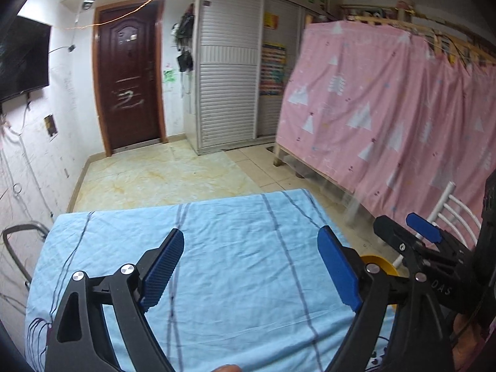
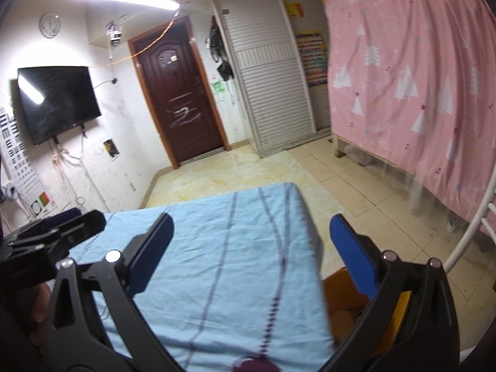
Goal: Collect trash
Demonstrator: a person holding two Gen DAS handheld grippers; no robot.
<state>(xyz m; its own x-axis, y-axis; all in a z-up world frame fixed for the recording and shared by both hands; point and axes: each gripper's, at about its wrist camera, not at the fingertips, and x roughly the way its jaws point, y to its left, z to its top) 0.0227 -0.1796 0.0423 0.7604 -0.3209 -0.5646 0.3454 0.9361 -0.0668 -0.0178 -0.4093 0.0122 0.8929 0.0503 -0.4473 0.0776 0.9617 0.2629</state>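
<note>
My left gripper point(image 1: 250, 231) hangs open over a table under a light blue striped cloth point(image 1: 232, 248), with nothing between its blue pads. My right gripper point(image 2: 251, 218) is also open and empty, above the same cloth point(image 2: 232, 248) near its right edge. Each gripper shows in the other's view: the right one point(image 1: 396, 220) at the table's right side, the left one point(image 2: 85, 215) at the left. A yellow bin point(image 2: 344, 294) stands on the floor beside the table's right edge, with a brownish round thing inside; its rim point(image 1: 376, 263) peeks out behind the left gripper's finger.
A white metal chair back point(image 1: 449, 210) stands right of the table. A bunk bed draped in a pink curtain point(image 1: 387, 108) fills the right side. A brown door point(image 1: 127, 77), a louvred wardrobe point(image 1: 229, 71) and a wall TV point(image 2: 59, 102) line the far walls across tiled floor point(image 1: 161, 173).
</note>
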